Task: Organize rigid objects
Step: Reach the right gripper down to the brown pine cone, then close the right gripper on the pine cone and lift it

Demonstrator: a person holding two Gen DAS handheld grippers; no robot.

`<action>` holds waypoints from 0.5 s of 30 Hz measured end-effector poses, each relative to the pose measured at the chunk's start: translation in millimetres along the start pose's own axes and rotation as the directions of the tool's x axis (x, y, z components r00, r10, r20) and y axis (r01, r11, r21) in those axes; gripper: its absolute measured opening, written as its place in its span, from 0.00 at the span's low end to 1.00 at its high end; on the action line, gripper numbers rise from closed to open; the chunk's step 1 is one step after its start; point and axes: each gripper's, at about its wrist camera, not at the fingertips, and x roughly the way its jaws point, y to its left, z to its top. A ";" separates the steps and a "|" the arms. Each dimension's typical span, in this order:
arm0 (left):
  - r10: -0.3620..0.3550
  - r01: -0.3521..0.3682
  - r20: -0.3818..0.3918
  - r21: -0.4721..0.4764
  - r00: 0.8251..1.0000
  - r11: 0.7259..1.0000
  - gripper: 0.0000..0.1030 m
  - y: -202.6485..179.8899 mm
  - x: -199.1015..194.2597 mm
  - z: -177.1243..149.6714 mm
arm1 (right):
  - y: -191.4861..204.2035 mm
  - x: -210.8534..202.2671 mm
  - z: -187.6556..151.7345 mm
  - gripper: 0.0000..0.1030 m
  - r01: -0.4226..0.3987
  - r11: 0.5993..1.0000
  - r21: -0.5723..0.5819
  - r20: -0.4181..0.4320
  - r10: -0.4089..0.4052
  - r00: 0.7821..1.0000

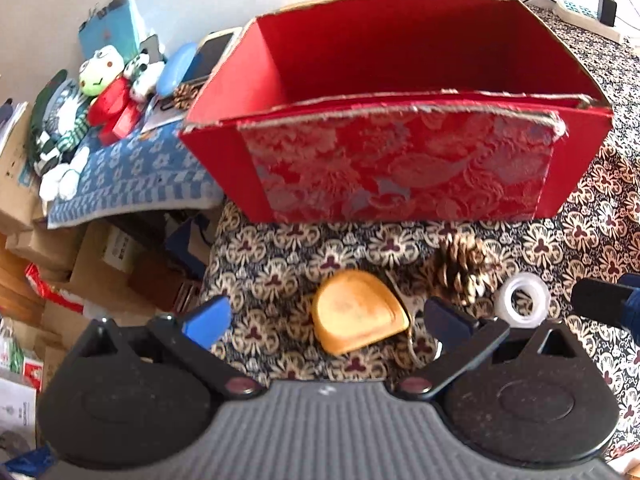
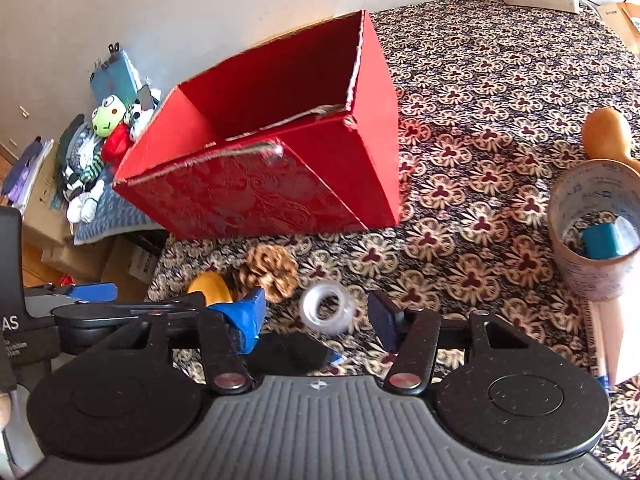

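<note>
A red box (image 1: 400,168) sits open-topped on the flower-patterned tablecloth (image 1: 280,264), and everything else is easiest placed against it. Its near wall carries a brocade-like panel of red and silver swirls, with torn, fraying card along the upper edge; the inside is plain red, and no contents show over its rim.

In front of the box's near wall lie three small things. A pine cone (image 1: 464,272), brown with pale-tipped scales, is closest to the box. Just beside it, further from the box, a small clear ring of tape (image 1: 522,300) rests on its side. On the cone's other side lies a rounded, orange-yellow wooden piece (image 1: 358,312), smooth and flat-topped, shaped like a half-disc.

The left gripper (image 1: 326,318) hovers in front of the box with its blue-padded jaws spread wide, the orange piece lying between them, untouched. The right gripper (image 2: 316,316) is beside it, its jaws also spread, with the tape ring in the gap between them; I cannot tell whether a pad touches it.

Off the box's right end, well apart, stands a paper cup (image 2: 596,240) with a blue block inside, and a tan gourd (image 2: 608,136) behind it. Past the box's left end, soft toys (image 1: 104,92) lie on a blue cloth (image 1: 132,176).
</note>
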 end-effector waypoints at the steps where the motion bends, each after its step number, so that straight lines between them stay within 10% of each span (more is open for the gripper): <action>1: -0.024 0.024 0.001 0.006 1.000 1.000 1.00 2.2 1.9 1.8 | 0.6 1.3 2.9 0.38 0.000 1.000 0.009 -0.004 0.000 1.000; 7: -0.208 0.205 0.067 0.054 0.976 0.977 0.99 25.1 6.0 2.5 | -4.9 17.3 16.8 0.36 -0.008 0.993 0.122 -0.070 0.017 0.997; 15: -0.528 0.510 0.115 0.153 0.842 0.846 0.97 32.7 0.4 -0.9 | -10.0 40.1 25.9 0.36 -0.083 0.973 0.217 -0.117 0.110 0.987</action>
